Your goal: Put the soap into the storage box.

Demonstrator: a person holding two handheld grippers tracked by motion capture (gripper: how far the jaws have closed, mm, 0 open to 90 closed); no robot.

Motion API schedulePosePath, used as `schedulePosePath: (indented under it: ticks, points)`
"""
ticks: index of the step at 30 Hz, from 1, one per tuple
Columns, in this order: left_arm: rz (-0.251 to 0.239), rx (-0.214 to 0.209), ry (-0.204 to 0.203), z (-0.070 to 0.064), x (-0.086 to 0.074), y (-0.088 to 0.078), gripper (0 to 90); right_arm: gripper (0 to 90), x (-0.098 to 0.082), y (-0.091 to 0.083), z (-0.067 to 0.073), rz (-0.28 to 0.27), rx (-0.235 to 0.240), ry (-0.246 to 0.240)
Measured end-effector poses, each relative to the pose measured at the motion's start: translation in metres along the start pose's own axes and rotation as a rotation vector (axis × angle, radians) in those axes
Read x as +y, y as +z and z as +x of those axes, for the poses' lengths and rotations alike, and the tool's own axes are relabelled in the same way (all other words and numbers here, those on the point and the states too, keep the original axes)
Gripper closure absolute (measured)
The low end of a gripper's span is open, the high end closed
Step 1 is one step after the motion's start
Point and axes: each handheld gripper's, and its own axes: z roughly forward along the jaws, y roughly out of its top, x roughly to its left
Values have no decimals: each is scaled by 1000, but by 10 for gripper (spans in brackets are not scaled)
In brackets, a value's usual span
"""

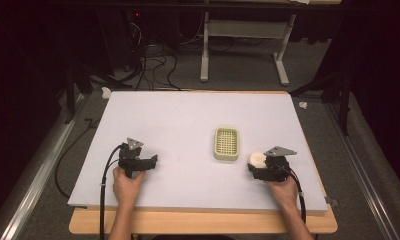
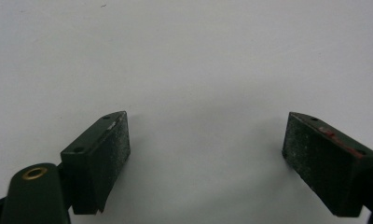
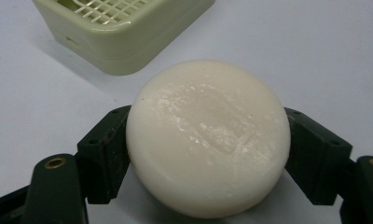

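High view, surface: we see a pale lilac-white mat [image 1: 188,125] covering a wooden table [image 1: 203,222], whose bare edge shows along the near side.
High view, room: we see dark surroundings, grey floor, a tangle of cables [image 1: 148,60] beyond the table's far left corner, and a light metal stand [image 1: 243,50] behind the far edge.
High view, dish: we see a pale green soap dish [image 1: 226,143] with a grid insert lying on the mat, right of the middle.
High view, right gripper: we see the right gripper [image 1: 255,162] held by the right hand [image 1: 283,190] near the front right of the mat, with a round cream soap bar [image 1: 256,159] at its tip, just beside the dish's near right corner.
High view, left gripper: we see the left gripper [image 1: 152,161] held by the left hand [image 1: 127,184] at the front left, well apart from the dish, its cable trailing off the near edge.
Left gripper view, jaws: we see both black jaws spread wide over bare mat [image 2: 189,60], nothing between them.
Right gripper view, grip: we see the two jaws pressed against opposite sides of the soap bar [image 3: 208,137], which sits flat face up between them.
Right gripper view, dish: we see the soap dish [image 3: 124,32] just beyond the soap at upper left, apart from it, resting on the mat [image 3: 306,51].
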Motion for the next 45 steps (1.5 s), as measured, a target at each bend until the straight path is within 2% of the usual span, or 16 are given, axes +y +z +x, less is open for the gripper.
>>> schedulePosePath:
  ticks: [10,16,23,41,45]
  points:
    - [0,0,-1,0,0,0,155,246,1,0,2,1,-7,-3]
    - [2,-1,-1,0,0,0,155,248,2,0,4,11,14,-9]
    - [2,-1,-1,0,0,0,154,248,6,-4,7,-14,29,-8]
    - [2,-2,-2,1,0,0,154,248,20,-20,11,-59,57,-57]
    - [2,-2,-3,1,0,0,154,248,25,-23,11,-73,72,-53]
